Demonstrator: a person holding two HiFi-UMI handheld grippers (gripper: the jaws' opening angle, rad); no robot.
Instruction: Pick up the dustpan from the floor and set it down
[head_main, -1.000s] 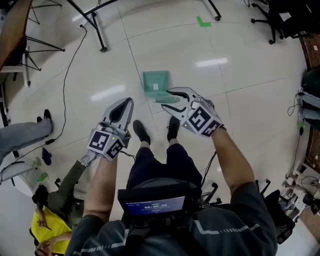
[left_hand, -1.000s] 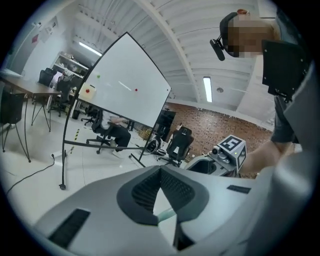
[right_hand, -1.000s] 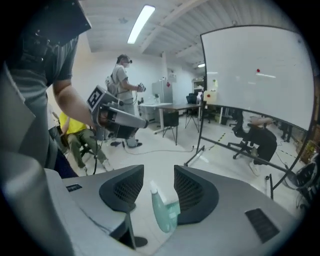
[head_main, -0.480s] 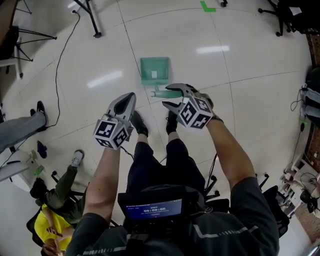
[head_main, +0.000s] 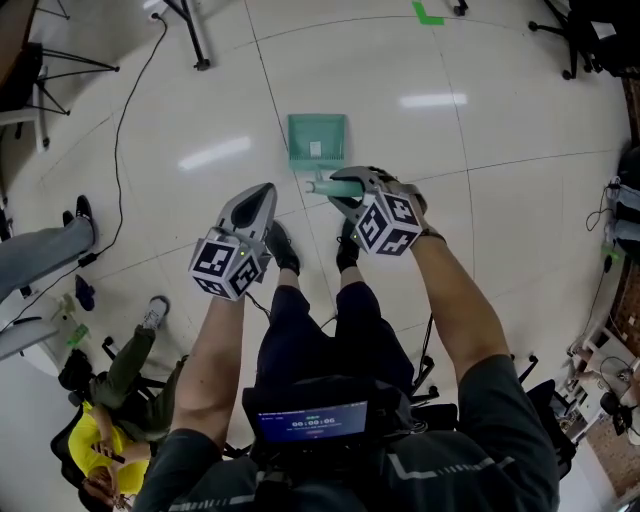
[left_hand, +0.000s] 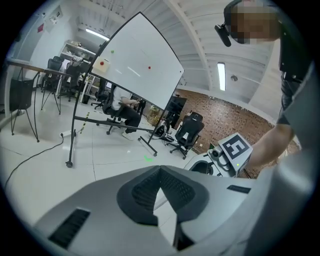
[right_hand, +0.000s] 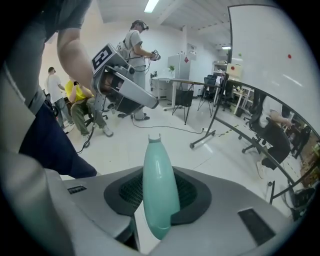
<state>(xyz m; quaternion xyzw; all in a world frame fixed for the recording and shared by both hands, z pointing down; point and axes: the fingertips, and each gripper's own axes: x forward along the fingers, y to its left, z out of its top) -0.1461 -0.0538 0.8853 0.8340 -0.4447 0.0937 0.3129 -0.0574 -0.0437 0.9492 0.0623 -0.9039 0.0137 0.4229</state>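
Both claws low over a pale tiled floor, the right one at a green dustpan's handle.

Head view: the dustpan (head_main: 316, 140) lies flat on the floor (head_main: 500, 150) just above the frame's centre. Its handle (head_main: 316, 186) points down the frame into my right claw (head_main: 345, 186). My left claw (head_main: 262, 195) hangs to the left, apart from the dustpan, near my shoes (head_main: 283, 250). Left gripper view: the left claw's jaws are pressed together at the tips with nothing between them, and a whiteboard (left_hand: 135, 65) stands behind. Right gripper view: the right claw's jaws are closing on the handle, pads meeting its sides, and the handle's tip points up the frame.
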